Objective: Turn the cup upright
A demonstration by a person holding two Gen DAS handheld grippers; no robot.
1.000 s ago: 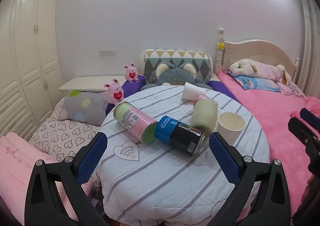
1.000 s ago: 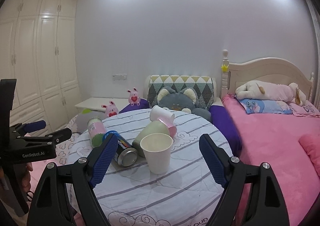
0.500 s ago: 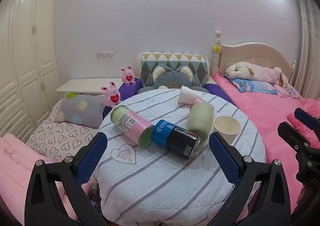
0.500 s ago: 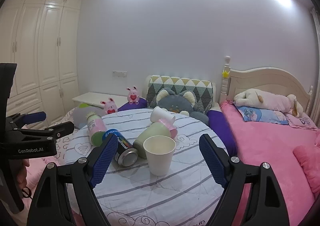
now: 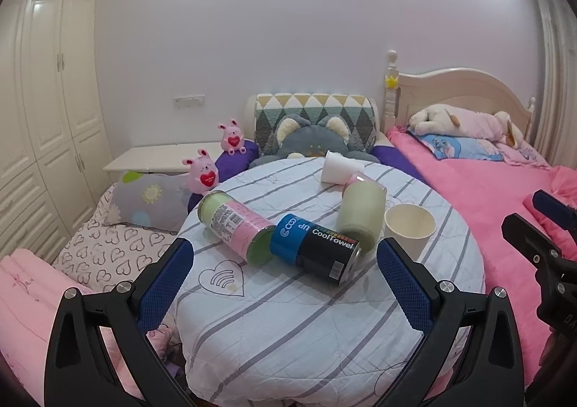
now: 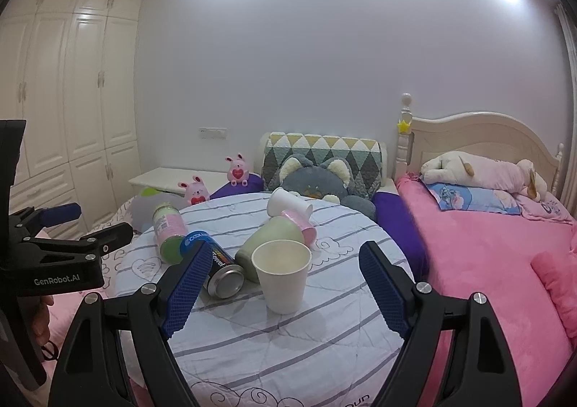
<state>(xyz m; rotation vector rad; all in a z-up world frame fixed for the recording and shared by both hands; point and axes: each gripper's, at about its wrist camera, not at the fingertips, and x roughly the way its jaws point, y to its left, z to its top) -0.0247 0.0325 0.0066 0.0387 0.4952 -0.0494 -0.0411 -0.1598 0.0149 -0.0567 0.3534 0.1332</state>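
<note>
Right tongs point(image 6: 285, 293) spread wide, empty, off table edge. Left tongs point(image 5: 285, 290) likewise wide apart, holding nothing. Paper cup point(image 6: 282, 275) stands upright on striped table point(image 6: 324, 335), at 12 o'clock from right tongs. At cup's 10 o'clock: green jar point(image 6: 268, 252), black can point(image 6: 216, 271), both lying down.

Soft indoor light, ceiling glare blooms on the wall point(image 6: 324, 46) — fisheye bowing, dark vignetted corners, sharp focus

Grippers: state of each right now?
Left gripper: open, holding nothing, short of the cans on the table.
Right gripper: open, holding nothing; upright paper cup sits between its fingers, untouched.
</note>
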